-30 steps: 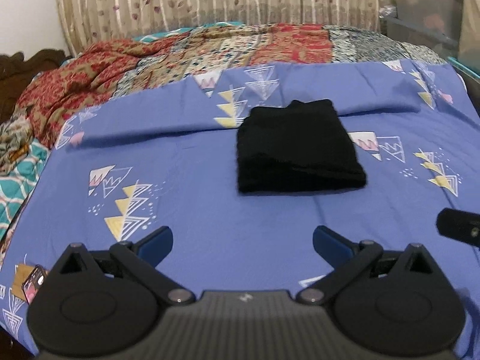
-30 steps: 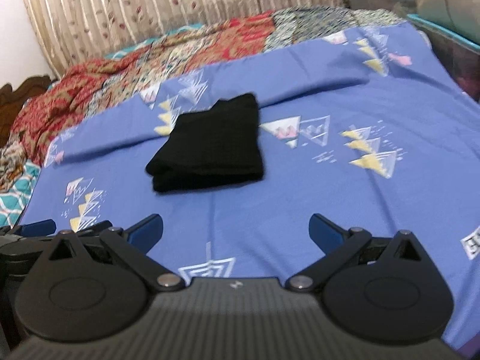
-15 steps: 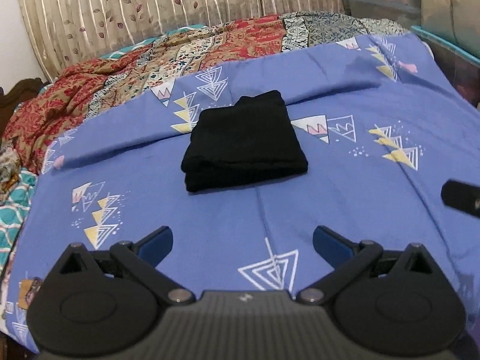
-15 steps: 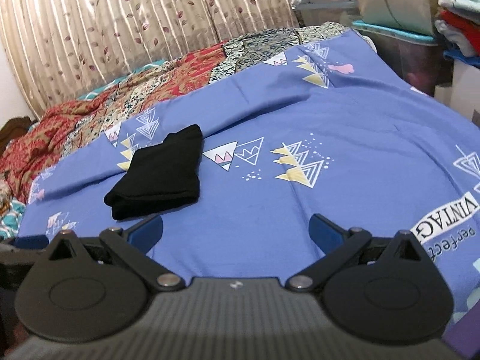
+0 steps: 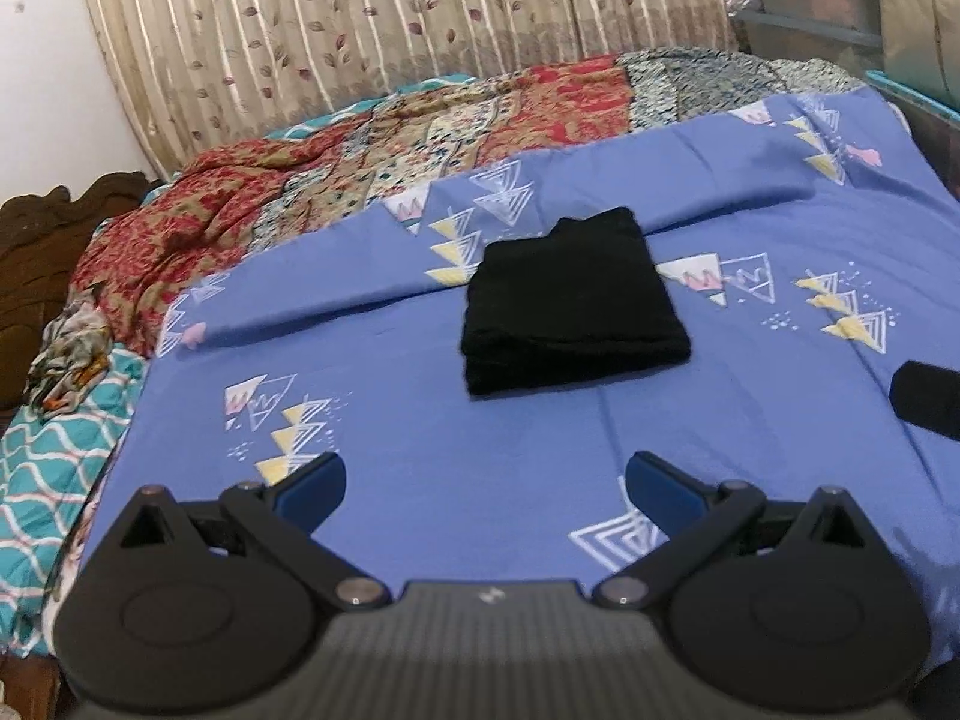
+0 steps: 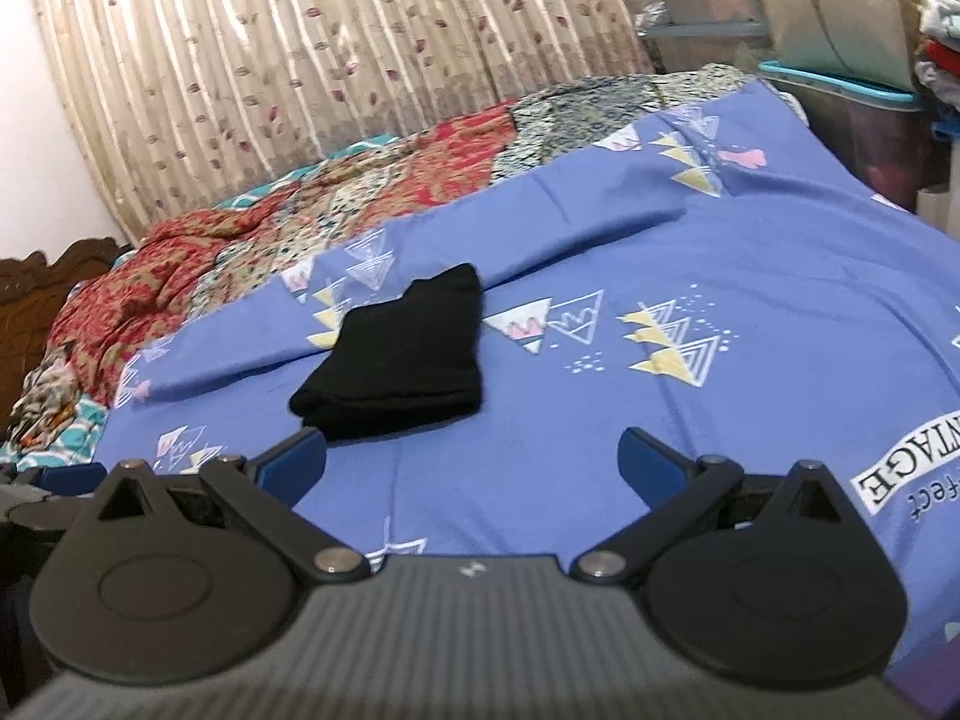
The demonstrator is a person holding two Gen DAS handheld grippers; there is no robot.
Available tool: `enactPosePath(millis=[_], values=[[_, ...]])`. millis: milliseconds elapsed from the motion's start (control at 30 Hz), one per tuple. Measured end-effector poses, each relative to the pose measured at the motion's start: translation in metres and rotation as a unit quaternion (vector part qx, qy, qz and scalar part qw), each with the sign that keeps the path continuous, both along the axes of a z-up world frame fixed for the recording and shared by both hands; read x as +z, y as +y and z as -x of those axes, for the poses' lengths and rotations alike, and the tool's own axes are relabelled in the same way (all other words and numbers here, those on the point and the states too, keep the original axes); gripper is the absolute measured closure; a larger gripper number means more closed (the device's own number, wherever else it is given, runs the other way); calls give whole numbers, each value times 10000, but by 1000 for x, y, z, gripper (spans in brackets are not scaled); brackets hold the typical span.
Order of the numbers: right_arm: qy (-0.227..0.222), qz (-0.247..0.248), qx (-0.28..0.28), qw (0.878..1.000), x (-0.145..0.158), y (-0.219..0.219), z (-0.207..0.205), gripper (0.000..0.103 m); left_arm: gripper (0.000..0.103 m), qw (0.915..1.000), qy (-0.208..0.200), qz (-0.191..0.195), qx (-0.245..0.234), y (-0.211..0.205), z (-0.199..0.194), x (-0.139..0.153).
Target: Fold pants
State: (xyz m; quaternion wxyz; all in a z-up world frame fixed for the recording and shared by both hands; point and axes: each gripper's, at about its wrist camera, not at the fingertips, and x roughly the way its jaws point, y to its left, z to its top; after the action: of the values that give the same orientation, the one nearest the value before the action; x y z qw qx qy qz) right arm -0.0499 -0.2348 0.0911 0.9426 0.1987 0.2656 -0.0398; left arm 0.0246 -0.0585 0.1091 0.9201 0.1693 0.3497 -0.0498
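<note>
Hovering nearest the lens, the left gripper (image 5: 485, 483) has its blue fingers spread wide with nothing between them, and the right gripper (image 6: 472, 456) is likewise apart and empty, both held above the blue sheet (image 5: 510, 438) that covers the bed. Judging from how things lie, the folding looks finished, so the step in hand is most likely a clean withdrawal and a last check: keep both tools lifted off the sheet so no fingertip snags the cloth and drags a wrinkle under the bundle. Farther out, the pants (image 5: 573, 303) rest as a compact black rectangle near the middle of the sheet, well apart from either gripper; the near edge shows stacked layers and looks fairly square, while a small corner sticks up at the far edge. If any tidying is wanted, that far corner is the place, pressed flat from above rather than pinched, since pulling a soft knit would likely slide the upper layers. Beyond lie a patterned quilt (image 5: 420, 138) and, at the back, a leaf-print curtain (image 5: 390, 18).
</note>
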Motion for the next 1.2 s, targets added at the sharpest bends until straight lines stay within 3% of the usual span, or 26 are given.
enactPosePath(millis=[333,1200], values=[[-14,21,232,9997,6,19,-1,0,0,9991,-288,-215,206,20,6,5],[-1,-25,172,9998,4,28,7,0,0,9995,-74,-292,34,25,14,-4]])
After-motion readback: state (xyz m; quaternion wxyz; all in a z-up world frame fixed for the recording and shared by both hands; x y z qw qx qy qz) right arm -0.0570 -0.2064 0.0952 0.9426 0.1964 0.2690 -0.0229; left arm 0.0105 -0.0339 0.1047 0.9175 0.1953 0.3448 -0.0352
